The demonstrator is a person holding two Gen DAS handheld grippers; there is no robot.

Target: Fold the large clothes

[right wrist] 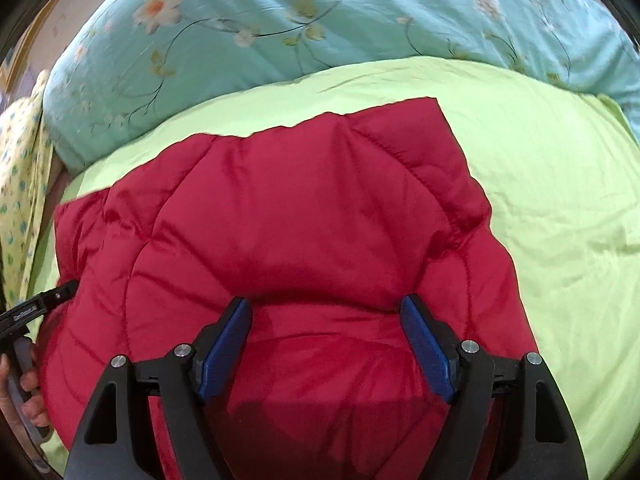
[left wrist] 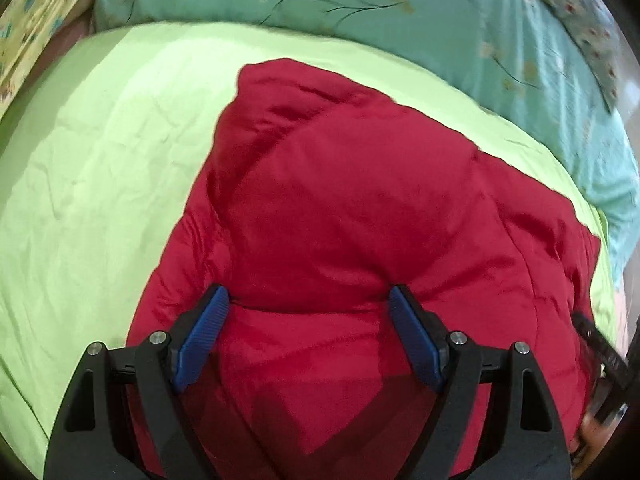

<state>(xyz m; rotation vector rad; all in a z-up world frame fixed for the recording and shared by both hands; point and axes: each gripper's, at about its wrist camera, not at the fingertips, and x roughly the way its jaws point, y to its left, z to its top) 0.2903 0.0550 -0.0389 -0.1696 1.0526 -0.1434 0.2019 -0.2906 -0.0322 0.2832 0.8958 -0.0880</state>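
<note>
A red quilted puffy garment [left wrist: 352,200] lies folded on a lime green sheet [left wrist: 88,184]; it also shows in the right wrist view [right wrist: 280,220]. My left gripper [left wrist: 308,300] is open, its blue pads [left wrist: 202,340] spread wide over the garment's near edge, holding nothing. My right gripper [right wrist: 326,308] is open too, blue pads [right wrist: 428,348] spread over the near edge of the same garment. Each gripper hovers close above the fabric; whether they touch it is unclear. The left gripper shows in the right wrist view [right wrist: 36,308] at the far left.
A teal floral quilt [right wrist: 320,20] lies bunched along the far side of the bed. A yellow patterned cloth [right wrist: 20,168] hangs at the left. The right gripper shows at the right edge of the left wrist view [left wrist: 600,352]. Green sheet [right wrist: 560,200] spreads on both sides of the garment.
</note>
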